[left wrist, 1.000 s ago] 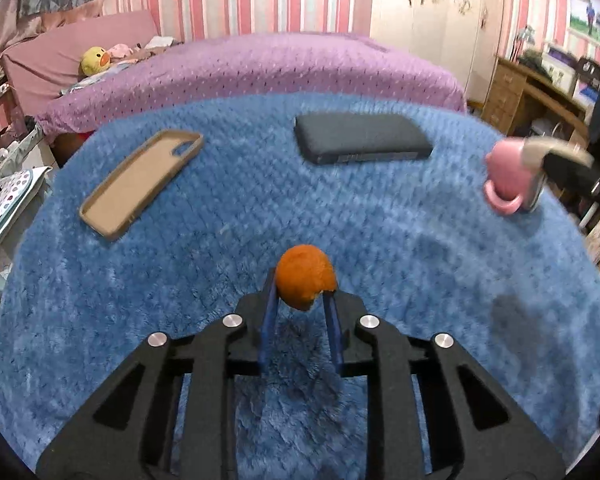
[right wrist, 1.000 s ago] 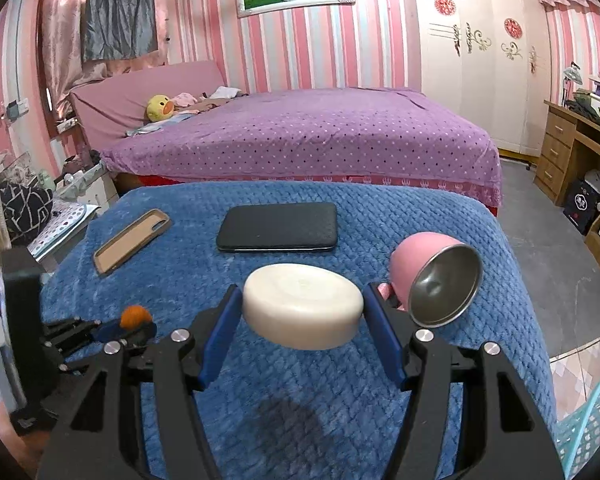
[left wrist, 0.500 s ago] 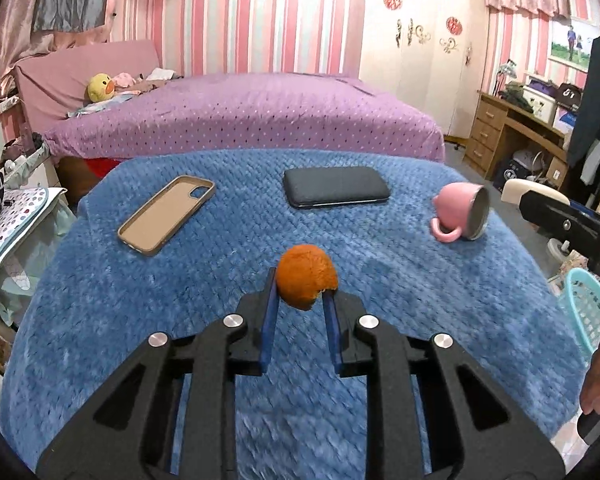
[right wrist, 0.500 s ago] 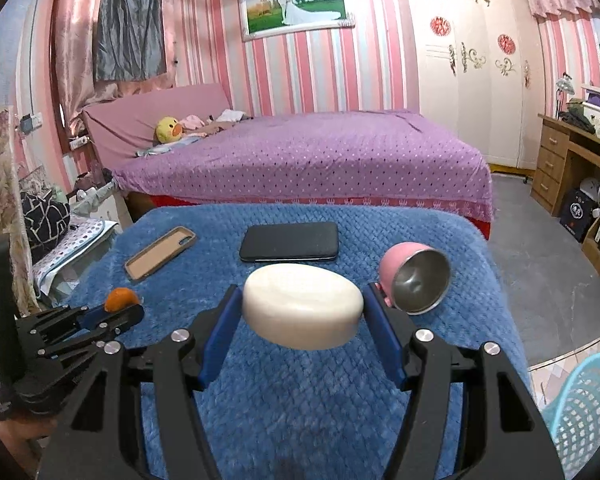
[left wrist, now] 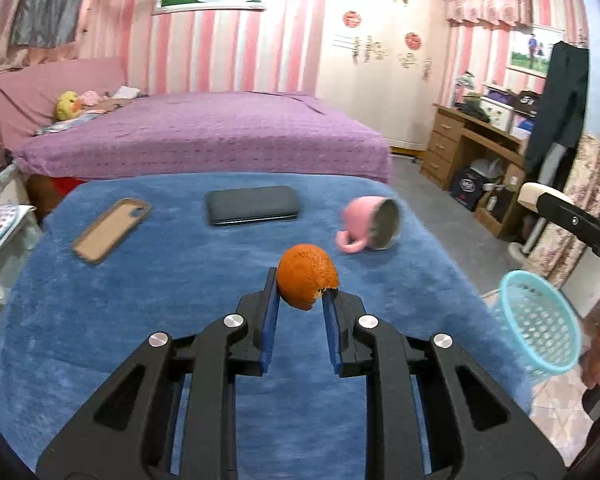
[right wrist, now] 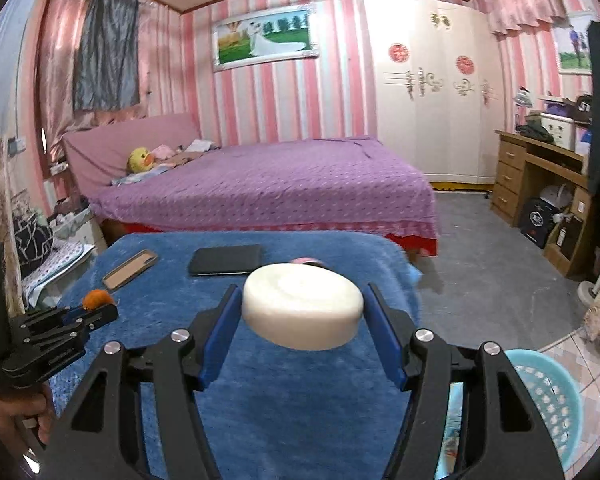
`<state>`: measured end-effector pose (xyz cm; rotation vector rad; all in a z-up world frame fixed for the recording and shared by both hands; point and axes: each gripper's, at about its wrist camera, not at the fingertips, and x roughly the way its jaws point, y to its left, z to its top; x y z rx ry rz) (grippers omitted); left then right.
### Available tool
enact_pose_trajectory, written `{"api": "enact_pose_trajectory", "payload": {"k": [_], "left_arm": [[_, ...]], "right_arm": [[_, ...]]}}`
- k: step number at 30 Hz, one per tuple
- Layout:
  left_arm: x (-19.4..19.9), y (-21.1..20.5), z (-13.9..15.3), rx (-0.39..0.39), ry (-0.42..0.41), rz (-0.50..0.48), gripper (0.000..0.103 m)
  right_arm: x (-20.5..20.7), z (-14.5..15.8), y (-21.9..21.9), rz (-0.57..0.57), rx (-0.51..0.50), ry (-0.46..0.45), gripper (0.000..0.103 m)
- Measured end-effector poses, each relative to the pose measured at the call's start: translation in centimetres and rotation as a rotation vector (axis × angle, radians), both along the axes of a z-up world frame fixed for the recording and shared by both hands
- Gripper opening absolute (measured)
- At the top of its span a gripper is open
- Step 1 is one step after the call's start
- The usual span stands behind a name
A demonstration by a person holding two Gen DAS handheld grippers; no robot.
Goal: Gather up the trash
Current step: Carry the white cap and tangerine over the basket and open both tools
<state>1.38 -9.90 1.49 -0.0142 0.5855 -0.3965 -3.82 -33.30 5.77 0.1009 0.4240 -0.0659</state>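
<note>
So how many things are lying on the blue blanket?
3: a tan phone case on the left, a dark phone in the middle, a tipped pink cup on the right. More may hide behind the tools.

Open blue blanket (left wrist: 140, 300) lies near; far along it a phone case (left wrist: 110, 228), dark phone (left wrist: 252, 210) and tipped pink mug (left wrist: 370, 224) block passage. Turquoise basket (left wrist: 540, 328) stands right, on open floor.

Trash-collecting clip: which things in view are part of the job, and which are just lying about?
Part of the job: piece of orange peel in left gripper; white round foam-like disc in right gripper; light blue perforated plastic basket.

Lying about: tan phone case; black flat case; tipped pink mug.
</note>
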Motion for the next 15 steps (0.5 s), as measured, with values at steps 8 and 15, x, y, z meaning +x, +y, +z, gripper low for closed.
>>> {"api": "enact_pose_trajectory", "payload": {"k": [8, 15], "left_arm": [[-2.0, -10.7, 1.9, -0.011, -0.010, -0.167, 0.020], [-4.3, -21.1, 1.9, -0.034, 0.014, -0.341, 0.020]], "right_arm": [[-4.3, 1.7, -8.3, -0.153, -0.011, -0.038, 0.062], [-7.8, 2.0, -15.0, -0.313, -0.021, -0.023, 0.062]]}}
